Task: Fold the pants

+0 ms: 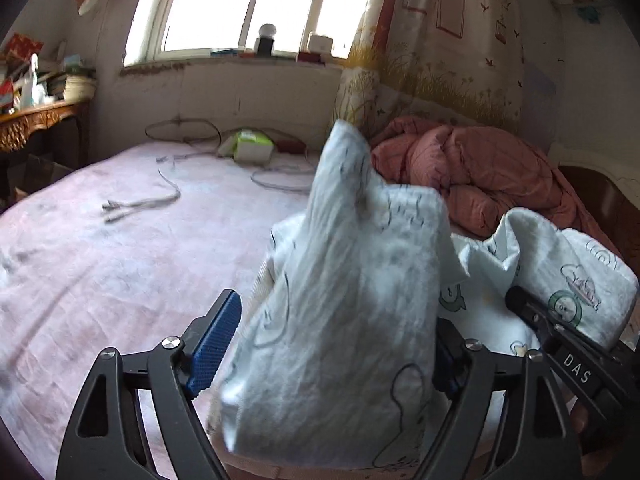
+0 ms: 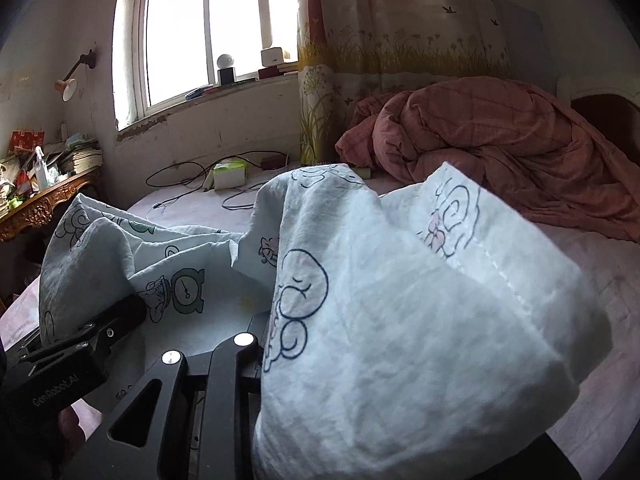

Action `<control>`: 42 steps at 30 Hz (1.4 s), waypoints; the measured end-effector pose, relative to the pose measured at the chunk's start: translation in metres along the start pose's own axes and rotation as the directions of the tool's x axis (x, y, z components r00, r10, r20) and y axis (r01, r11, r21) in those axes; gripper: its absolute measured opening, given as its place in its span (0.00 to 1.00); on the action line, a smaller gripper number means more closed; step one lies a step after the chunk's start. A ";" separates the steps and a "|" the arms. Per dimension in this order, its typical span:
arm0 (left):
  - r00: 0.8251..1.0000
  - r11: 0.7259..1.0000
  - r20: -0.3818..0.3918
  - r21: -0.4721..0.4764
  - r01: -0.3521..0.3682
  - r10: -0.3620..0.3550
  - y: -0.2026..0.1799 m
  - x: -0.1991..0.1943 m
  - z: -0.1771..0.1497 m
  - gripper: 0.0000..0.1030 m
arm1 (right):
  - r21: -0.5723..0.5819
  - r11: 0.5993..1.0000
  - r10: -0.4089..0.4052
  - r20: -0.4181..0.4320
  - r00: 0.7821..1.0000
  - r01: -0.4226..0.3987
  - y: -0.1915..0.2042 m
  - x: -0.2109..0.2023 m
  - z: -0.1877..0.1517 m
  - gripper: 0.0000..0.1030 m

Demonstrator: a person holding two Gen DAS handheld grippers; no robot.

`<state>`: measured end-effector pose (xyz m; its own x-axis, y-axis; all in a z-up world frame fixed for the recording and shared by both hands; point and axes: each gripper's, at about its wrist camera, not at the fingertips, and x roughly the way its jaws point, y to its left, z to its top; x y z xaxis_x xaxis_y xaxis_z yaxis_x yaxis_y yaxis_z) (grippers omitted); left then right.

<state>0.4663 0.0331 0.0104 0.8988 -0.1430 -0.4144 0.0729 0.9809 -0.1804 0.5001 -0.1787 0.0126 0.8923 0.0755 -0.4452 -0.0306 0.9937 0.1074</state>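
- The pants were bunched above the bed, ready to lay flat.
- Left gripper fingers stood released, cloth loose between them.
- Right gripper fingers were hidden by cloth; their grip could not be told.

I see the pale printed cotton pants, thin, matt and creased. My left gripper is matt black plastic, its blue ribbed pad rough. The pink bedsheet looks soft and matt; the carved wooden desk is glossy.
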 end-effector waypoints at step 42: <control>0.954 0.942 -0.254 0.250 0.224 -0.160 -0.048 -0.051 0.045 0.00 | 0.042 0.999 -0.009 -0.058 0.998 0.011 -0.015 -0.011 0.014 0.45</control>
<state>0.4363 -0.0002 0.0809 0.7359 -0.3268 -0.5930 0.3784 0.9248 -0.0401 0.4968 -0.1959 0.0285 0.8651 0.0714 -0.4965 -0.0018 0.9902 0.1393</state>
